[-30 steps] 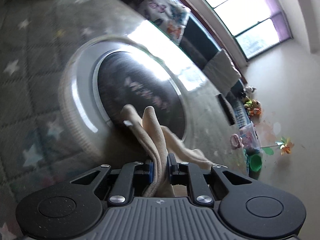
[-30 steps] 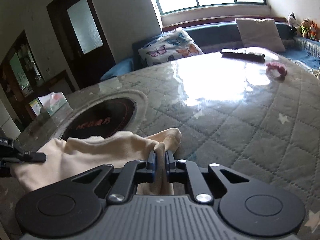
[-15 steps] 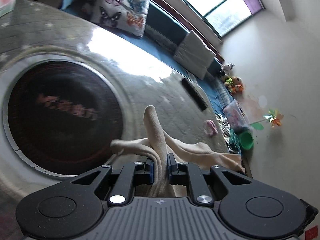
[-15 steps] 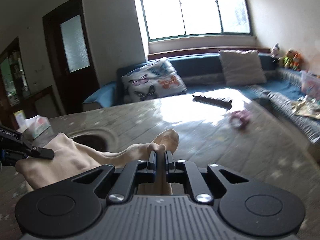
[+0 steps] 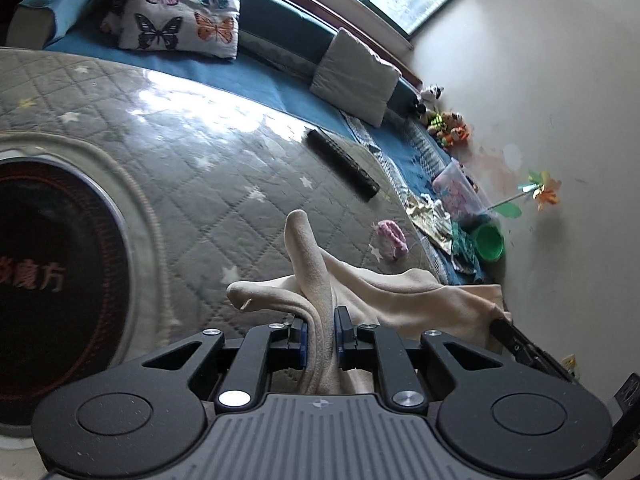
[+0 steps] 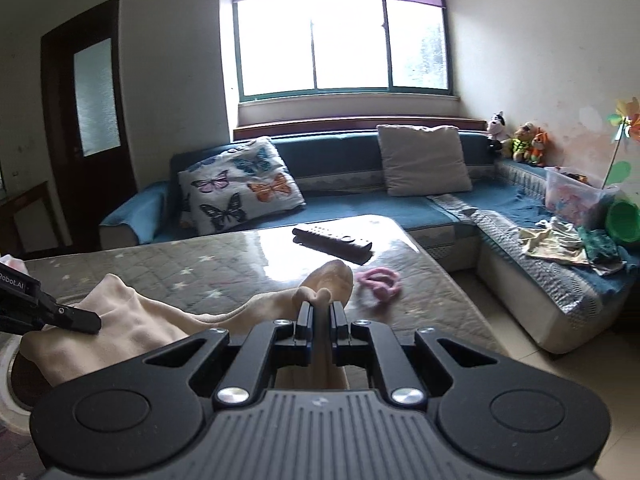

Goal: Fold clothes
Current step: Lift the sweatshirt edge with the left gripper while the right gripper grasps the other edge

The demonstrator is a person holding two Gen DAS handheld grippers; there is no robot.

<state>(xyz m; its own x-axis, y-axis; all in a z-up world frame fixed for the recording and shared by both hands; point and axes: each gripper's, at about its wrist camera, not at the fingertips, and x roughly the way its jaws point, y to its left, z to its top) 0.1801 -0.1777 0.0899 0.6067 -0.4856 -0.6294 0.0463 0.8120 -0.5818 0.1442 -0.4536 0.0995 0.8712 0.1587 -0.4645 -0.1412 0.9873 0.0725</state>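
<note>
Left wrist view now looks along the bench (image 5: 168,152) toward the sofa, where a second ago it looked down on the dark round inset (image 5: 48,280); I read this as both units having lifted and levelled. The left tongs (image 5: 320,330) are pressed together on a fold of the cream garment (image 5: 384,292), and a narrow end of the cloth stands up past the tips. In the right wrist view the right tongs (image 6: 321,320) pinch another bunched edge of the same garment (image 6: 160,320), with the left unit visible at the frame's left edge, gripping the far end.

The garment now hangs stretched between the two grips, above the bench edge nearest the round inset, instead of lying slack beside it as it did a second ago. The remote control (image 6: 332,242) and the pink hair tie (image 6: 380,280) lie beyond the garment, on the side away from the inset.

My judgement: the cloth is raised and tensioned, ready for laying flat. No fold is made yet. Uneven tension may twist the cloth.
</note>
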